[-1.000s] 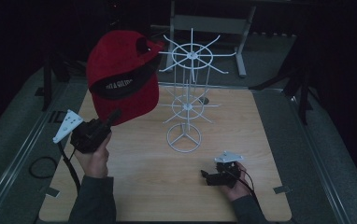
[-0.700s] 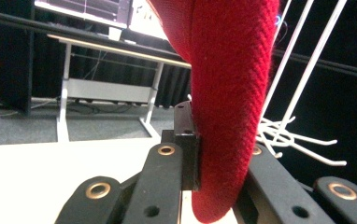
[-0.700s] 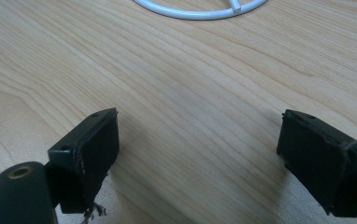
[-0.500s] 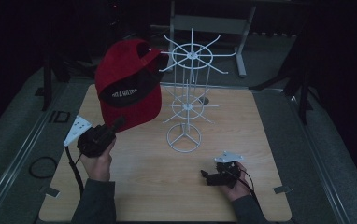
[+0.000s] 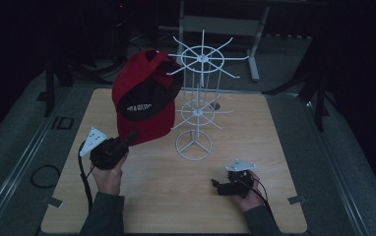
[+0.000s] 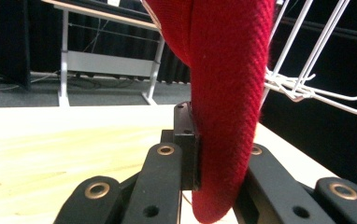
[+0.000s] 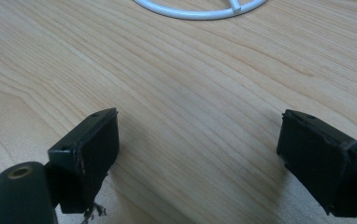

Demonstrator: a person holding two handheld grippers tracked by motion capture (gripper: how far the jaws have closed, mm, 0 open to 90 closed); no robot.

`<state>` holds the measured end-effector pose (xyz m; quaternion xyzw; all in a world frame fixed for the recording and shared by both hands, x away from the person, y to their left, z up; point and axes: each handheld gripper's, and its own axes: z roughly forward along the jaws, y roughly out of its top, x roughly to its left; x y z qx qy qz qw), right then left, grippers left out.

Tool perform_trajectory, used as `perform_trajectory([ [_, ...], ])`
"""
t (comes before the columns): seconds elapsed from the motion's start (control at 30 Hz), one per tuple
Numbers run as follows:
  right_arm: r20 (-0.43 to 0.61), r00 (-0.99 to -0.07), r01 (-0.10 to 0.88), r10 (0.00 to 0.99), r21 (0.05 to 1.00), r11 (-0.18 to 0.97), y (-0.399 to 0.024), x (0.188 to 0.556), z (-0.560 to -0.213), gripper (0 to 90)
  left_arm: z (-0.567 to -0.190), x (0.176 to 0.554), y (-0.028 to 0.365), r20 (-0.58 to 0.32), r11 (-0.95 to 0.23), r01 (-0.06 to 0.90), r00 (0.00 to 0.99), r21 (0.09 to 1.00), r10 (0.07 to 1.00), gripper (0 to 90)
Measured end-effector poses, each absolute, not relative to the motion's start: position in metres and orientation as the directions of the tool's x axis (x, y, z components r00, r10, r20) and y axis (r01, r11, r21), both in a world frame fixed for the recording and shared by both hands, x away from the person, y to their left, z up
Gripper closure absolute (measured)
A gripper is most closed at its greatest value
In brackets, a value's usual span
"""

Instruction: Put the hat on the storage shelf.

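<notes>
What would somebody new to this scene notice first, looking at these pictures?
The red cap stands out most, held up over the left half of the wooden table with its brim pinched in the left gripper. Right beside it stands a white wire rack with spoked tiers. The right gripper rests low near the front right, jaws wide open.

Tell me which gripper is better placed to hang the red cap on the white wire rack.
Left. The left gripper is shut on the red cap's brim, holding it against the white wire rack's top arms. The right gripper rests open, low on the table, holding nothing.
</notes>
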<state>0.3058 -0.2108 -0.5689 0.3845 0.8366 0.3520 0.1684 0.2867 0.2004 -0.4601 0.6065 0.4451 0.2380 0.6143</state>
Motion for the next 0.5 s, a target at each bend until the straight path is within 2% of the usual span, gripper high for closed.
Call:
perform_trajectory([
  [0.5,-0.01,-0.647,0.526,0.763,0.718,0.456,-0.2108,0.3057,-0.5688,12.8,-0.4663,0.2866,0.1934,-0.243,0.122,0.262,0.502,0.957,0.83,84.4],
])
